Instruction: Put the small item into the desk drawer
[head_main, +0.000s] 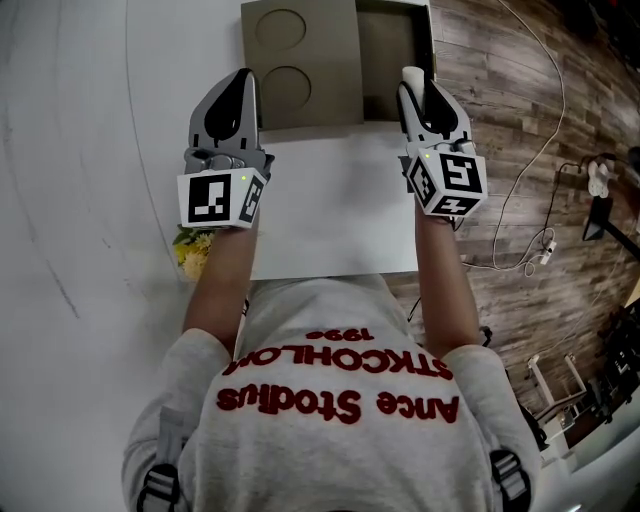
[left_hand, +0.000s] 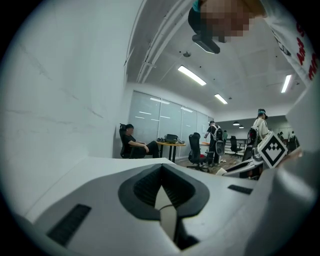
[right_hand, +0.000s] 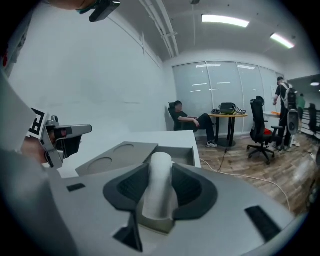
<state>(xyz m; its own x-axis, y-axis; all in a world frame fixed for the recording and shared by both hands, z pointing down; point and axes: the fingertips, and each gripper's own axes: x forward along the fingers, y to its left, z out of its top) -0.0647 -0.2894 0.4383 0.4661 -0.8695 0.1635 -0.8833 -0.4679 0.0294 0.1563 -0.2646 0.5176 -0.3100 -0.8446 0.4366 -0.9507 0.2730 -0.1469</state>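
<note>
Right tongs (head_main: 420, 92) clamp white cylinder (right_hand: 160, 182), axis along jaws; open drawer compartment (head_main: 385, 60) just ahead, upper frame. Left tongs (head_main: 238, 88) closed, empty.

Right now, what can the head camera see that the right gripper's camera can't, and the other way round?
Only the head view: the person's grey sweatshirt and a yellow object beside the desk. Only the right gripper view: a seated person, a round table and an office chair in the background. Both: the right gripper closed on a white cylinder, the left gripper, and the open drawer with its tray.
</note>
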